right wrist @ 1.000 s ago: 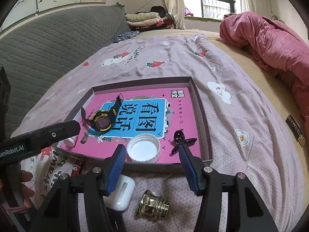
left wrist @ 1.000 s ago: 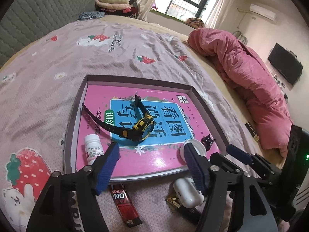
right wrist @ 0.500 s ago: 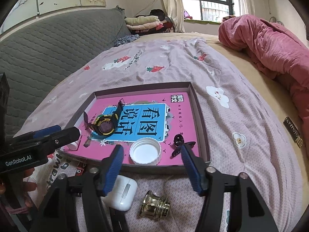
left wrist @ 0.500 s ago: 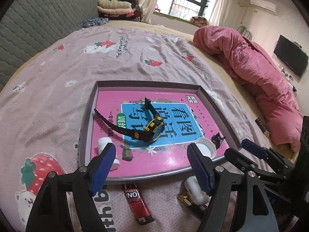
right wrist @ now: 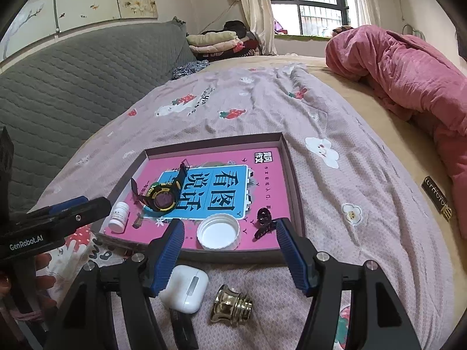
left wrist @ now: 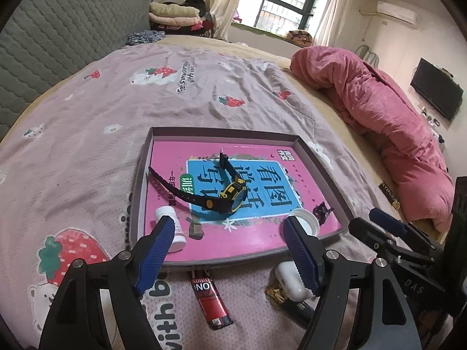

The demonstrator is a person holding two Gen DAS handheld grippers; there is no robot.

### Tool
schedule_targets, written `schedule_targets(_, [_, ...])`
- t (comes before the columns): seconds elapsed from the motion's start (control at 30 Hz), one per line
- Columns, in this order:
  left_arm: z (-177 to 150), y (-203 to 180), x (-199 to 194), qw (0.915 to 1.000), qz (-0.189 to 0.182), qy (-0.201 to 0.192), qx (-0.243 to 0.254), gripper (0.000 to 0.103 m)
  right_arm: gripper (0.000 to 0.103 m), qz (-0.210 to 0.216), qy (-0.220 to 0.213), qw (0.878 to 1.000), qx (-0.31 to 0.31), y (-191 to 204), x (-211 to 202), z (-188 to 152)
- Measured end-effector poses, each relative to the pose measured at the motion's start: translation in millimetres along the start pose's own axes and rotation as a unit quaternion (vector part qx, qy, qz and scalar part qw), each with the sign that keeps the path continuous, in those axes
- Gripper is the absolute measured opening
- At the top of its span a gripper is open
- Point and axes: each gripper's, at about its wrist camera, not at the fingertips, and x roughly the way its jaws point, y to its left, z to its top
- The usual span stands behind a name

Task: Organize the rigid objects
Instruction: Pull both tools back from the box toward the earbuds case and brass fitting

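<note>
A shallow tray with a pink book inside lies on the bed. In it are a black-and-yellow watch, a small white bottle, a white cap and a small black clip. In front of the tray lie a white earbud case, a brass knob and a red lighter. My left gripper is open and empty above the tray's near edge. My right gripper is open and empty above the earbud case and knob.
The bed has a lilac strawberry-print sheet. A pink duvet is bunched at the right. A grey quilted headboard stands at the left. Folded clothes lie at the far end.
Both grippers have pulled back and risen a little from the tray, so the tray looks smaller and farther away. Both stay open and empty. The objects have not moved.
</note>
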Motion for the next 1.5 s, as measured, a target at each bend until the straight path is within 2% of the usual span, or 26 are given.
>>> schedule_targets(0.3, [-6.0,-5.3,-11.8,0.9999,0.01,0.005,0.006,0.078,0.065,0.002,-0.013,1.0,0.005,-1.8,-15.0,0.9])
schedule_targets(0.5, [-12.3,-10.9,-18.0,0.9999,0.001,0.012,0.011,0.078,0.065,0.004,-0.014,1.0,-0.009,3.9,-22.4,-2.2])
schedule_targets(1.13, [-41.8,-26.7,-9.0,0.9965,-0.025,0.079,0.014,0.078,0.065,0.01,0.013,1.0,-0.009,-4.2,-26.7,-27.1])
schedule_targets(1.5, [-65.1,-31.1,0.3,0.9921,-0.02,0.123,0.017,0.078,0.065,0.011,0.036,0.999,-0.021,-1.0,-25.3,-42.6])
